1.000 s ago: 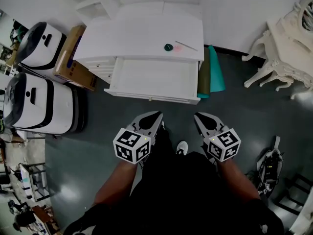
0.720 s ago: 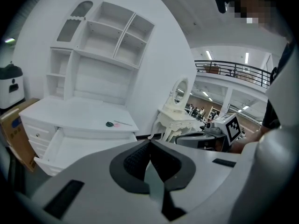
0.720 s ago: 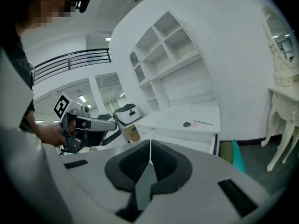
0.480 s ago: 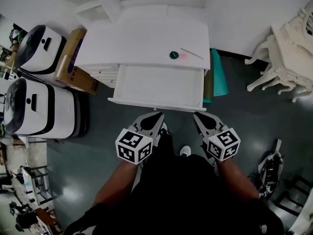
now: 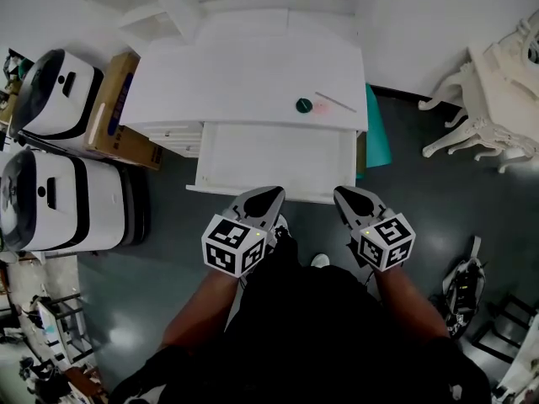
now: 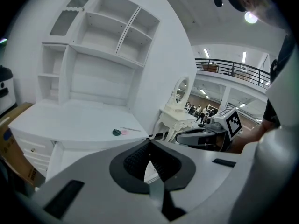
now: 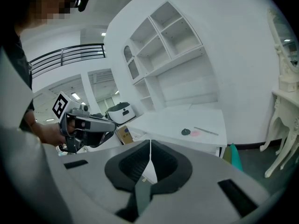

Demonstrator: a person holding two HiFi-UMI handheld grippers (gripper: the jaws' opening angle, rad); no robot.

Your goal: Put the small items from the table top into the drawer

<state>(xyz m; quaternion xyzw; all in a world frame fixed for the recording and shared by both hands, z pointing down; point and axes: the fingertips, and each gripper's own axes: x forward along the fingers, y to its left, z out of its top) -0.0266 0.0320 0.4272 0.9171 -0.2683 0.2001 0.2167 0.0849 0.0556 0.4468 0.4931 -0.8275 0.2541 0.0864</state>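
**Both grippers empty at the drawer front, three small items waiting on top**

At the far left stand two white machines (image 5: 50, 154) with a cardboard box (image 5: 118, 108) wedged against the table (image 5: 227, 70). None of that is in play.

Moving in, the drawer (image 5: 278, 154) is pulled out and looks bare inside. The left gripper (image 5: 271, 195) hangs just short of its front edge, jaws pressed together with nothing between them, and its own view confirms it (image 6: 149, 141). Just beside it, the right gripper (image 5: 342, 197) matches: jaws together, empty (image 7: 150, 143).

Further right on the table top, near the front edge above the drawer, sit the targets. There's a dark green round piece (image 5: 303, 105), a pink piece (image 5: 319, 106) just beside it, and a thin stick (image 5: 335, 101) lying at a slant toward the right-hand corner. Past the table, something teal (image 5: 376, 133) leans by its side, then ornate white furniture (image 5: 497, 91).

Nothing has been moved into the drawer, so a reach looks next, and the jaws must spread first. The dangers are these:
- The pink piece looks flat, so a pinch from above may skate off it and flick it away.
- The stick lies close to the right edge, and a sideways nudge could roll it to the floor.
- Either gripper could knock the drawer front on the way up and push it in.
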